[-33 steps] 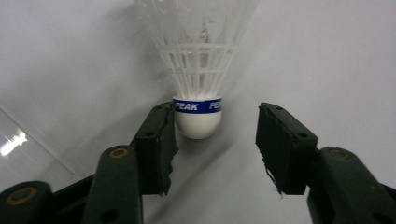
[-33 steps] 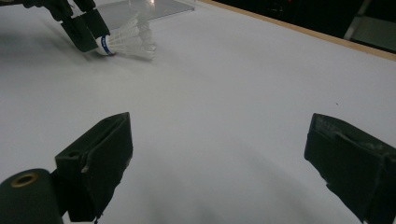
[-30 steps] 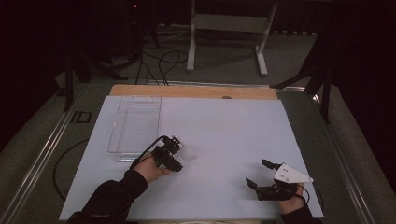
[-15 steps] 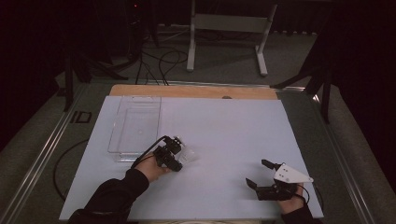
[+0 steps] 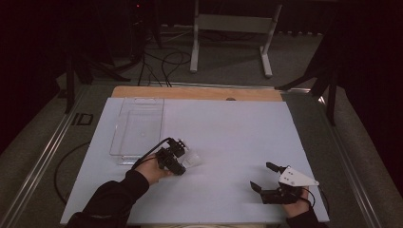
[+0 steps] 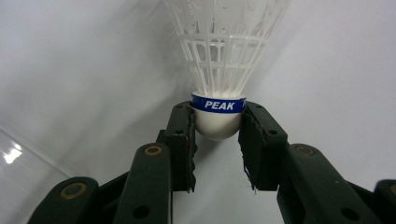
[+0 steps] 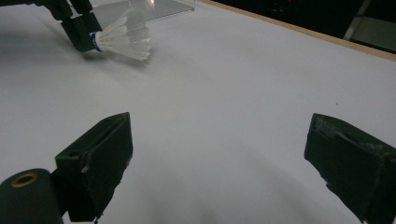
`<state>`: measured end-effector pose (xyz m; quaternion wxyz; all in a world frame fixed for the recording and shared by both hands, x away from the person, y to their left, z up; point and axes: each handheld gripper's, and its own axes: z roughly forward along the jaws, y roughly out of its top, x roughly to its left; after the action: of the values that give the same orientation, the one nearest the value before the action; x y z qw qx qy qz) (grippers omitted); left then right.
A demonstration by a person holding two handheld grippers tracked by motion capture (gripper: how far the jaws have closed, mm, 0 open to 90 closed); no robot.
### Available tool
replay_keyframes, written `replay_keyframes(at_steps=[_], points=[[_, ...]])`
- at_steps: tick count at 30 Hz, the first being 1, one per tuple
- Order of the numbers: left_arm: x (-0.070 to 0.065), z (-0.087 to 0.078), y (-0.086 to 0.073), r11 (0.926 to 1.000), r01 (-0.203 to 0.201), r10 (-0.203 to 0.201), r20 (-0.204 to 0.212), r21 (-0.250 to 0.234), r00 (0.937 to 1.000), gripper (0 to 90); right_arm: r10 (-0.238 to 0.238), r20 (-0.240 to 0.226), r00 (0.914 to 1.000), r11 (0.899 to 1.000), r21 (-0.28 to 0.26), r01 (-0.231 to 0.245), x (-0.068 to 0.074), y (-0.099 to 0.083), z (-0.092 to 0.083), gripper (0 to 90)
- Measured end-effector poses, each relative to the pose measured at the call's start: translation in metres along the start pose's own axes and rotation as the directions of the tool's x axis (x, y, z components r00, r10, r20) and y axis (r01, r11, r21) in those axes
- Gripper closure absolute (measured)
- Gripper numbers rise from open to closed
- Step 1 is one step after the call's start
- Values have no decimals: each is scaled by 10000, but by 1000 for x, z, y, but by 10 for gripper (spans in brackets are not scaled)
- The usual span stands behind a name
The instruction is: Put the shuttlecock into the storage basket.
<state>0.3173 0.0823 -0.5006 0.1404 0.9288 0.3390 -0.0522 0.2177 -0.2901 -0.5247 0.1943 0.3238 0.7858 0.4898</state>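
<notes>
The left gripper (image 6: 217, 128) has just closed its ridged black pads on the rounded white cork of a lattice-skirted plastic shuttlecock (image 6: 219, 70) lying on the smooth white table (image 5: 228, 128), while the right gripper (image 7: 219, 154) gapes empty.

Shuttlecock (image 6: 219, 70): the wide end of the white skirt is cut off by the top edge of the left gripper view; in the high view it is a pale blur just beside the clear tray (image 5: 138, 128), its cork too small to tell. Clear tray: in the left gripper view, only a glinting corner at the lower left edge. Right gripper (image 7: 219, 158): far jaw cut by the right edge of its own view.
</notes>
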Motion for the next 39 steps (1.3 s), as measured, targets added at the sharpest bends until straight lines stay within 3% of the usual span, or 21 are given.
replay_keyframes(at_steps=[10,12,17,24,28,39], points=[[-4,-15,-2,9959,-748,757,-162,516,9970,667,23,-9,10000,10000,25,-23,0,0,0,81],[-3,-20,-2,9951,-836,833,87,525,9965,667,48,-3,10000,10000,31,-48,0,0,0,81],[-5,-30,-3,9916,-1132,1131,48,628,9936,667,7,8,10000,10000,5,-7,0,0,0,81],[-6,-47,-4,9894,-1383,1368,357,432,9900,667,26,1,10000,10000,2,-26,0,0,0,81],[-7,-56,-4,9848,-1698,1680,479,361,9846,667,4,-2,10000,10000,4,-4,0,0,0,81],[-5,-80,-8,9797,-1997,1986,475,200,9789,668,-6,39,10000,10000,6,6,0,0,0,81]])
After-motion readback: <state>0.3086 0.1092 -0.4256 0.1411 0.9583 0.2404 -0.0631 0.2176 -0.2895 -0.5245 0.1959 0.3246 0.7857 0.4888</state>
